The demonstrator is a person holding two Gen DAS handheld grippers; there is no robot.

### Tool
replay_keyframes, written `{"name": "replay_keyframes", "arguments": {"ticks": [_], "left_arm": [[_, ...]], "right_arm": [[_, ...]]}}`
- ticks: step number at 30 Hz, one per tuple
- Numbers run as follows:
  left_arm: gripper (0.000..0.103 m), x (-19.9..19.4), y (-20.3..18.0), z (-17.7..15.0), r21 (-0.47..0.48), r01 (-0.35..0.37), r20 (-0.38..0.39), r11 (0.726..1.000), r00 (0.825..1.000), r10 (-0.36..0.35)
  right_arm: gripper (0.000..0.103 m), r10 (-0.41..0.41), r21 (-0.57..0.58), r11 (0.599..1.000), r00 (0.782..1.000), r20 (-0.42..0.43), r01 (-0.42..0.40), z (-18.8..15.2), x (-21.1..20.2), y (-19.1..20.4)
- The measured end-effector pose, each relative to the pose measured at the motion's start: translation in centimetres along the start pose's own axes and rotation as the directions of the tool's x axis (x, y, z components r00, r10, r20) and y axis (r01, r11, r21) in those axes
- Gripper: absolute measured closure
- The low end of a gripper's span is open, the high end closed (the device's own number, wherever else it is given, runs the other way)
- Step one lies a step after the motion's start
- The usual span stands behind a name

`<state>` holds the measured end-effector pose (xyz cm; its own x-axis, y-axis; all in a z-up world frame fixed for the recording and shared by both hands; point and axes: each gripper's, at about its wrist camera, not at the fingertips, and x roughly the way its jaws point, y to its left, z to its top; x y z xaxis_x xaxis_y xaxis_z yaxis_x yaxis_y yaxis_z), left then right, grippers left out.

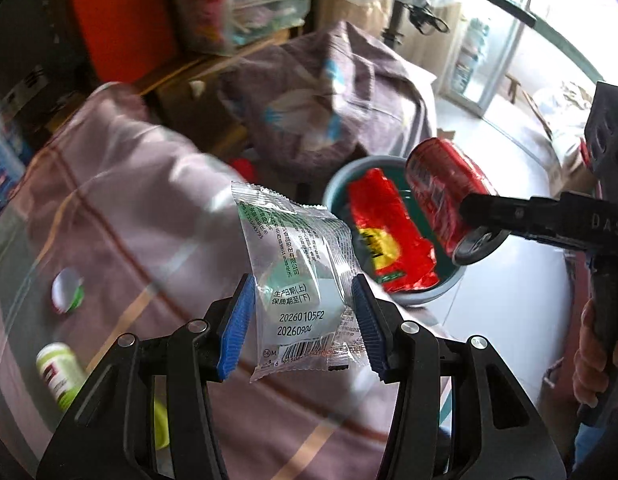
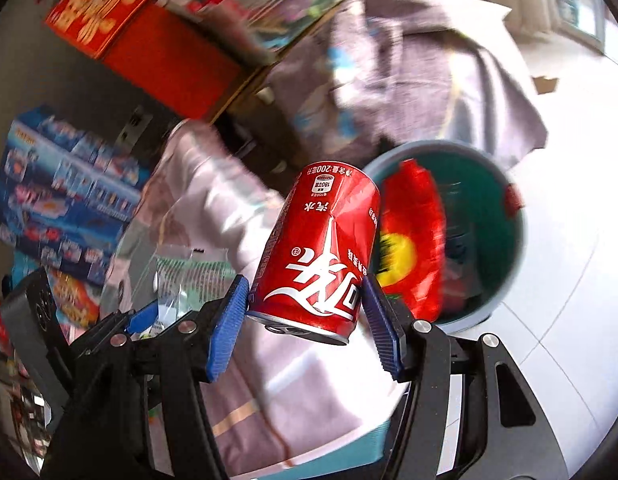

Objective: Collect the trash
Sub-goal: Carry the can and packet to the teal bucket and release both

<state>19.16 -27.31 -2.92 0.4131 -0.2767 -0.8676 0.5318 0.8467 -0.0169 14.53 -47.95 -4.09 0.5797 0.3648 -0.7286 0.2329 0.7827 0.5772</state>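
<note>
Left wrist view: a clear plastic snack wrapper with green print and date codes is pinched between the blue pads of the left gripper, above a pinkish plaid bedcover. Beyond the wrapper, on the white tiled floor, a round grey-blue bin with a teal inside is seen; a crumpled red and yellow packet lies in it. Just over the bin's rim, a red soda can is gripped by the right gripper, itself held by a hand.

Right wrist view: the dented can is clamped between blue pads, bottom end toward the camera, just beside the bin.
</note>
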Motion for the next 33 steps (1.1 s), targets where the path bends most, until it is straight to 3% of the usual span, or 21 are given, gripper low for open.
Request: {"name": "replay_keyframes", "arguments": {"ticks": [6, 16, 22, 33], "left_arm": [[0.052, 3.7, -2.4, 2.0, 0.055, 0.042, -0.056, 0.998, 0.998, -0.039], [0.051, 9.0, -5.7, 4.6, 0.090, 0.120, -0.124, 0.989, 0.986, -0.109], [0.030, 11.5, -7.5, 4.8, 0.124, 0.111, -0.159, 0.986, 0.983, -0.091], [0.024, 10.5, -5.4, 4.2, 0.079, 0.118, -0.144, 0.990, 0.984, -0.106]], "right_arm": [[0.047, -0.038, 0.066, 0.997, 0.999, 0.005, 0.037, 1.4, 0.3, -3.5], [0.047, -0.091, 0.100, 0.991, 0.996, 0.002, 0.091, 3.1, 1.0, -6.0], [0.047, -0.120, 0.115, 0.986, 0.993, -0.005, 0.119, 3.5, 1.1, -7.1], [0.047, -0.122, 0.116, 0.985, 0.991, -0.051, 0.127, 3.3, 3.0, -7.2]]}}
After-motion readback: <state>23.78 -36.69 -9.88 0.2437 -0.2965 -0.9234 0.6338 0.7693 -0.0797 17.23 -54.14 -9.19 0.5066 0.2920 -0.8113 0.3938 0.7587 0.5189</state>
